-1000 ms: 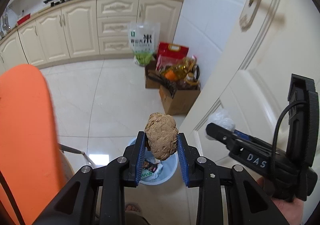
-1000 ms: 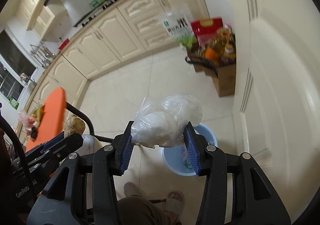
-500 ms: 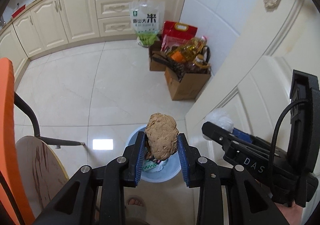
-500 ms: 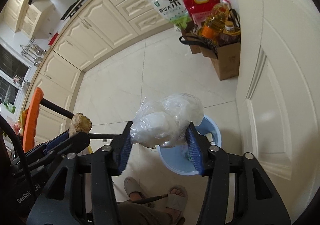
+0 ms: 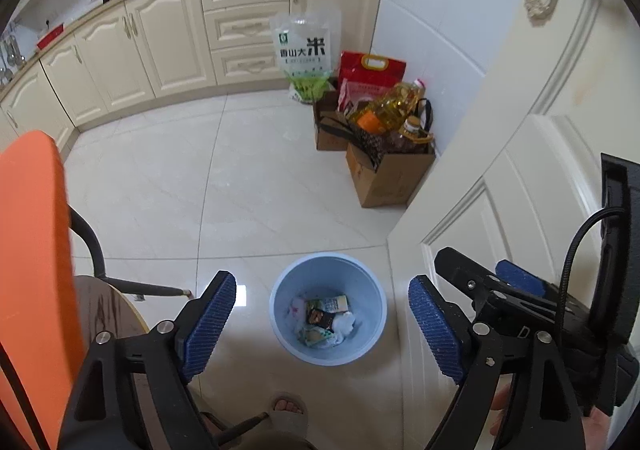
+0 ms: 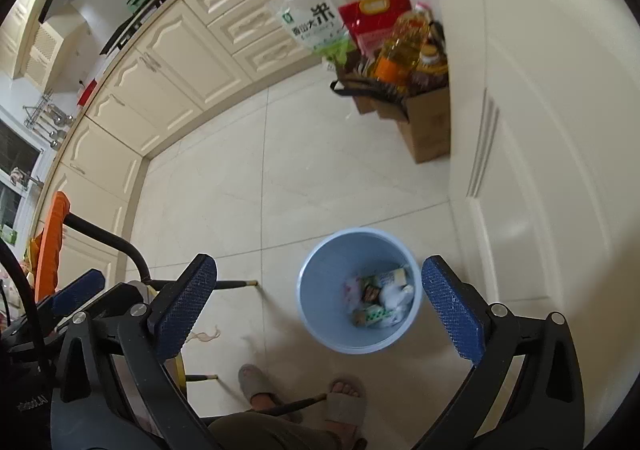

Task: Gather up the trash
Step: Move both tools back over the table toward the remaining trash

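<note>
The left gripper [image 5: 320, 324] points down with its jaws spread wide and nothing between them. The right gripper [image 6: 320, 306] hangs just beside it, jaws equally wide; bare fingers [image 5: 500, 404], seemingly the right hand's, show under its body.

Down in the blue bin [image 5: 280, 314], the scraps [image 5: 324, 316] are too small to name. Beside the bin, the chair's orange back [image 5: 28, 250] runs off-frame.
</note>
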